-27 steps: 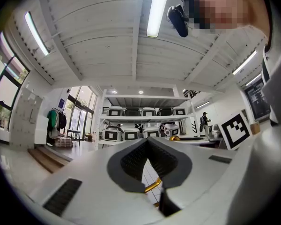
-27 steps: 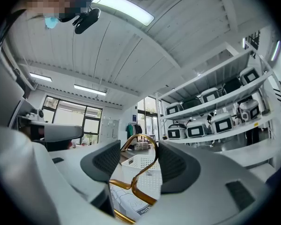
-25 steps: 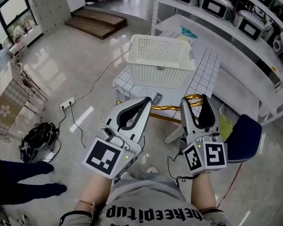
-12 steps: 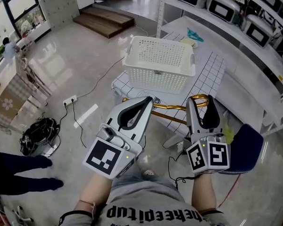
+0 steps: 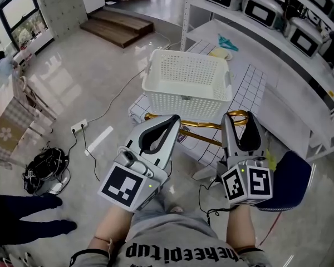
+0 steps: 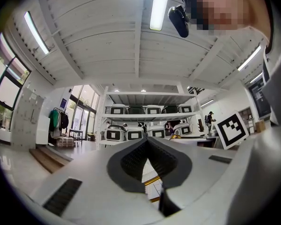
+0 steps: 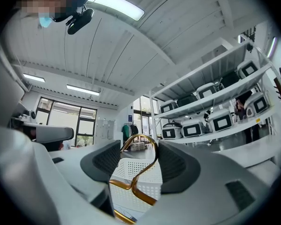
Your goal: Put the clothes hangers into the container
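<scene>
A gold wire hanger (image 5: pixel 203 128) hangs level between my two grippers, in front of the table. The left gripper (image 5: pixel 174 118) has its tips together over the hanger's left end, and the gold wire (image 6: pixel 152 182) shows below its pads (image 6: pixel 136 161). The right gripper (image 5: pixel 239 117) stands wide, with the hanger's hook (image 7: pixel 145 142) spanning the gap between its pads. A white perforated basket (image 5: pixel 186 85) stands on the table (image 5: pixel 247 88) with the grid cloth, just beyond the gripper tips. The basket (image 7: pixel 131 172) also shows behind the hook in the right gripper view.
Shelves with white machines (image 5: pixel 267 10) run along the right. A blue seat (image 5: pixel 292 171) stands at the right, near the right gripper. Cables and a power strip (image 5: pixel 78 128), a black bag (image 5: pixel 44 168) and a person's legs (image 5: pixel 22 216) are on the floor at left. Wooden steps (image 5: pixel 114 24) lie at the back.
Both grippers have moved forward together with the hanger, and the basket and table now lie closer to their tips. The jaws have not changed.
</scene>
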`<state>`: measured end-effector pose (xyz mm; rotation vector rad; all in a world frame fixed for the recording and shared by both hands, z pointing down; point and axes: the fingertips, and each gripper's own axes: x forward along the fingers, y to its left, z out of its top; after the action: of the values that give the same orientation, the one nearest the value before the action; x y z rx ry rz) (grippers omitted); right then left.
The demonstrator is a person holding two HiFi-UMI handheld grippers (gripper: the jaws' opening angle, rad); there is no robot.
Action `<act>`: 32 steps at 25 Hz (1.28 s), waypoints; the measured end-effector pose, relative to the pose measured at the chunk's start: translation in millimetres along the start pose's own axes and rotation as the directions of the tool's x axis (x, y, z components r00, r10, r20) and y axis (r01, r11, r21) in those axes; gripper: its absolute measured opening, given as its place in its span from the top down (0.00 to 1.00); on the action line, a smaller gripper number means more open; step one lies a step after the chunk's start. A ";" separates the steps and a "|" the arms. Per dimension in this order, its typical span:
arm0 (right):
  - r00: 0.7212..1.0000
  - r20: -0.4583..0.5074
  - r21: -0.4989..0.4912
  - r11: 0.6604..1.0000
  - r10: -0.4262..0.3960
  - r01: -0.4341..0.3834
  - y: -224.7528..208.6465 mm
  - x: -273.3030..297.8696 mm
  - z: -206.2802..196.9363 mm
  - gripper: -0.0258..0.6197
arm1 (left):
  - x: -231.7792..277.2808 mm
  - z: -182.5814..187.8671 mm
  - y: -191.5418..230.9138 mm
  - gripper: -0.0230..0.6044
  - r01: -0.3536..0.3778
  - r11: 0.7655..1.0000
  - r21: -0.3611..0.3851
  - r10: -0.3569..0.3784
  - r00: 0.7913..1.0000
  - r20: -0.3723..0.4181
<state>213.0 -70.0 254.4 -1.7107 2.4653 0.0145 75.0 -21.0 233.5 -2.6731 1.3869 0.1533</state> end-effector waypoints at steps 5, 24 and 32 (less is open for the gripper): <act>1.000 0.009 -0.011 1.000 -0.027 0.027 5.1 30.2 2.8 0.56 | 12.9 -4.4 32.3 0.93 0.017 1.000 -0.002 -0.017 1.000 -0.009; 0.989 0.051 -0.075 0.987 -0.142 0.145 36.8 118.2 16.9 0.55 | 35.6 -23.1 130.5 0.93 0.132 0.988 -0.075 -0.135 0.990 -0.034; 0.980 0.073 -0.088 0.977 -0.187 0.194 50.3 142.7 19.6 0.55 | 37.9 -23.4 166.2 0.93 0.169 0.984 -0.059 -0.169 0.986 0.003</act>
<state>119.2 -183.5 214.1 -1.9465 2.2793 0.1657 -38.5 -150.1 240.2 -2.8241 1.1666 0.1775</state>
